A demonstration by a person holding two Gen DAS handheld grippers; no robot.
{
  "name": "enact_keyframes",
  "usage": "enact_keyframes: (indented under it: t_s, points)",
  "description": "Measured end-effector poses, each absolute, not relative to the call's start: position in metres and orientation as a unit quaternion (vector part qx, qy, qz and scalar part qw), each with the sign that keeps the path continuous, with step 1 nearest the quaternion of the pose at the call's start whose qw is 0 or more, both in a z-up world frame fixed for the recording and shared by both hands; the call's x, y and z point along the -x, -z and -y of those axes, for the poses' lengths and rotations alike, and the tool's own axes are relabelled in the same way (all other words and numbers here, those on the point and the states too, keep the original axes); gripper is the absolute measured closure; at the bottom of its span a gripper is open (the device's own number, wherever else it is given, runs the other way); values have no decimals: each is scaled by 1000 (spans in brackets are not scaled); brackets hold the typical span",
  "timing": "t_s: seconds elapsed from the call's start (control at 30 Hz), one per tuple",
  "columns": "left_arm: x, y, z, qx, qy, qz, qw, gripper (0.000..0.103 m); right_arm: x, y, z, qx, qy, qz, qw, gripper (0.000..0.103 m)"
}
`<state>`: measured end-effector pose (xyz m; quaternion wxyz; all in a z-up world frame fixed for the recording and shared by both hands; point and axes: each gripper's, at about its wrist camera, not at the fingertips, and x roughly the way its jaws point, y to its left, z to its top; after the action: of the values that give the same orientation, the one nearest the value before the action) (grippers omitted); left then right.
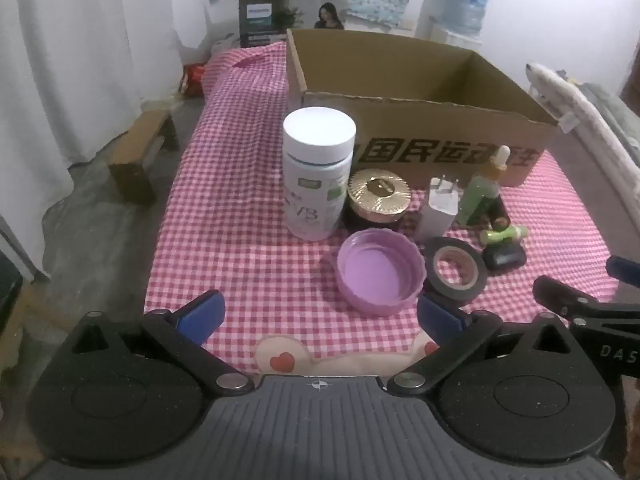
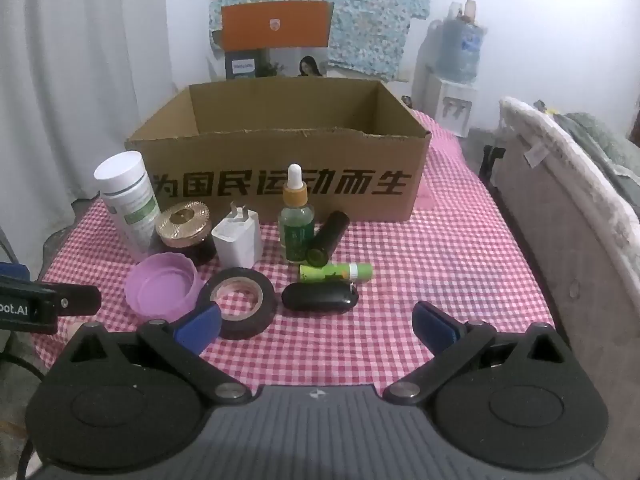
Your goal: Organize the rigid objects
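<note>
An open cardboard box stands at the back of the checked cloth; it also shows in the left wrist view. In front of it stand a white bottle, a gold-lidded jar, a white charger, a green dropper bottle, a dark tube, a green tube, a black oval case, a black tape roll and an upturned purple lid. My left gripper is open, just short of the lid. My right gripper is open, just short of the tape and case.
The table carries a pink checked cloth. A padded headboard runs along the right. A small wooden stool stands on the floor at left. A water dispenser and an orange box are at the back wall.
</note>
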<state>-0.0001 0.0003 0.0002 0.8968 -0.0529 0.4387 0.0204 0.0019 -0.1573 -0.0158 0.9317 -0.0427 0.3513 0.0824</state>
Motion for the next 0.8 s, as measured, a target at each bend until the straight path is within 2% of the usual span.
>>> enact_keyframes:
  t_s: [0.8]
  points:
    - [-2,1,-8,52,-37,-443,894,0,-6,12,151,54,-91,-353,930,0]
